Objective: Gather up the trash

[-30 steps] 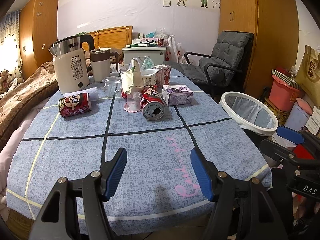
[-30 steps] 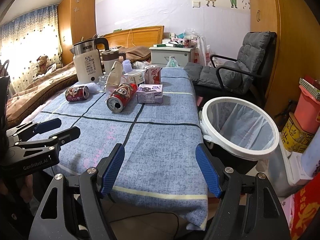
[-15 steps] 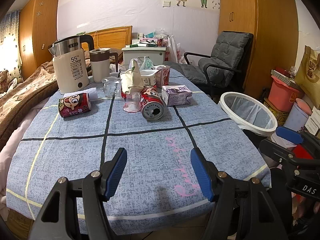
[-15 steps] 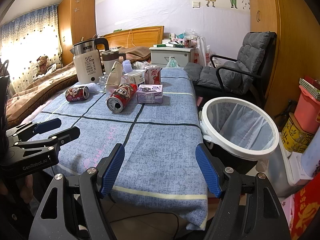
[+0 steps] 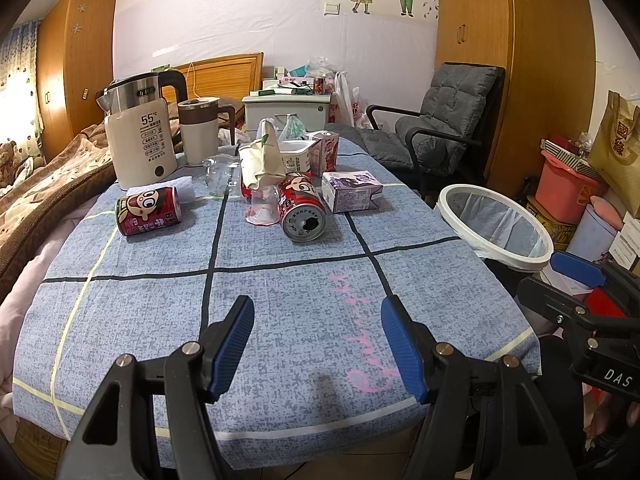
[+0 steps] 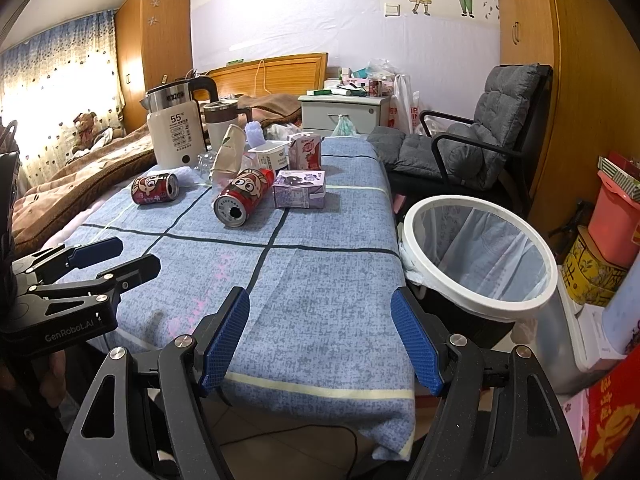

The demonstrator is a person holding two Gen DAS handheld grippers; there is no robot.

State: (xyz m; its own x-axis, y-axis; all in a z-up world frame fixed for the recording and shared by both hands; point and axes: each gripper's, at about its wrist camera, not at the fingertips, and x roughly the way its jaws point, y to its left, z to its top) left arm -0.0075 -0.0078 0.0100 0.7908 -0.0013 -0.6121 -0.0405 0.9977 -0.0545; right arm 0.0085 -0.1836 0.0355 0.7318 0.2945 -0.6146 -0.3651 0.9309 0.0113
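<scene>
The trash sits in a cluster toward the far end of the table point(image 5: 280, 312): a red can point(image 5: 303, 211) lying on its side with its opened top facing the near edge, a second red can point(image 5: 147, 210) lying nearer the left edge, a purple carton point(image 5: 351, 197) just right of the first can, a clear plastic cup point(image 5: 262, 210) touching that can's left side, and a crumpled paper bag point(image 5: 262, 158), a white tub point(image 5: 295, 154) and a small pink carton point(image 5: 325, 150) behind them. The bin point(image 6: 478, 250), lined with a clear bag, stands off the table's right edge.

Nothing is collected yet. The cans look likely to roll if a finger nudges them from the side, and the cup may tip or carry dregs. The kettle point(image 5: 140, 130) and mug point(image 5: 199, 130) at the far left corner stand close behind the litter, so a wide reach could knock them.

The left gripper point(image 5: 318, 322) hovers low over the near edge, jaws apart and holding nothing, aimed down the table. The right gripper point(image 6: 320, 316) hangs beside it at the near right corner, likewise spread wide and holding nothing, with the bin just to its right.
</scene>
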